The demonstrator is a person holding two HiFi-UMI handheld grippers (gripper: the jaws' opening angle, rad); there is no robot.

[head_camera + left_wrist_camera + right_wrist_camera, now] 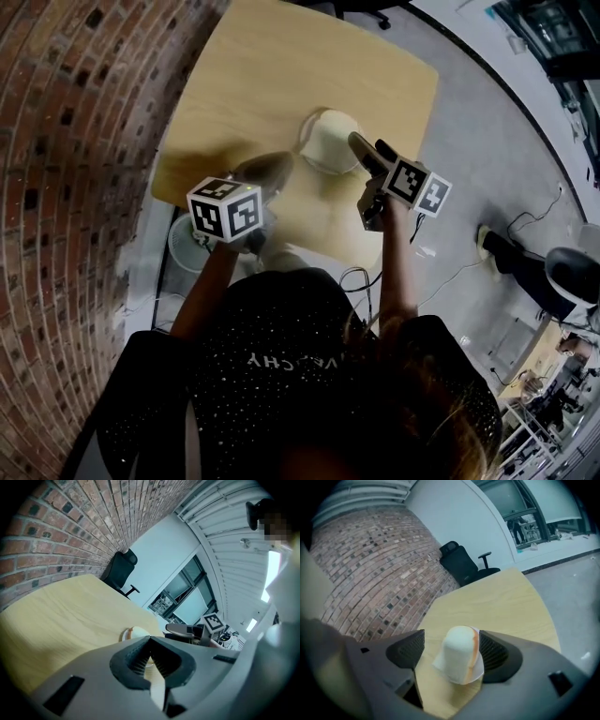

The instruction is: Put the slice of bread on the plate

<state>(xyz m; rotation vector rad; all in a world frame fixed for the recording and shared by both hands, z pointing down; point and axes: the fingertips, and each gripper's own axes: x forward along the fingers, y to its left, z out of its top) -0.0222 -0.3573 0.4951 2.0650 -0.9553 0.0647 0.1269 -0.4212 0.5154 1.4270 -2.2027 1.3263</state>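
Bread slice [458, 652] lies on the plate [478, 675]; right tongs [451, 652] gape wide, clear of it; left tongs [150, 649] closed, empty.

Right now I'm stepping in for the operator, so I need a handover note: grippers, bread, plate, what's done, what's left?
Left gripper: shut, empty, low over the table beside the plate.
Right gripper: open, holding nothing, by the plate's edge.
Slice of bread: lying on the plate.
Done: the bread is on the plate.
Left: probably only drawing both grippers clear.
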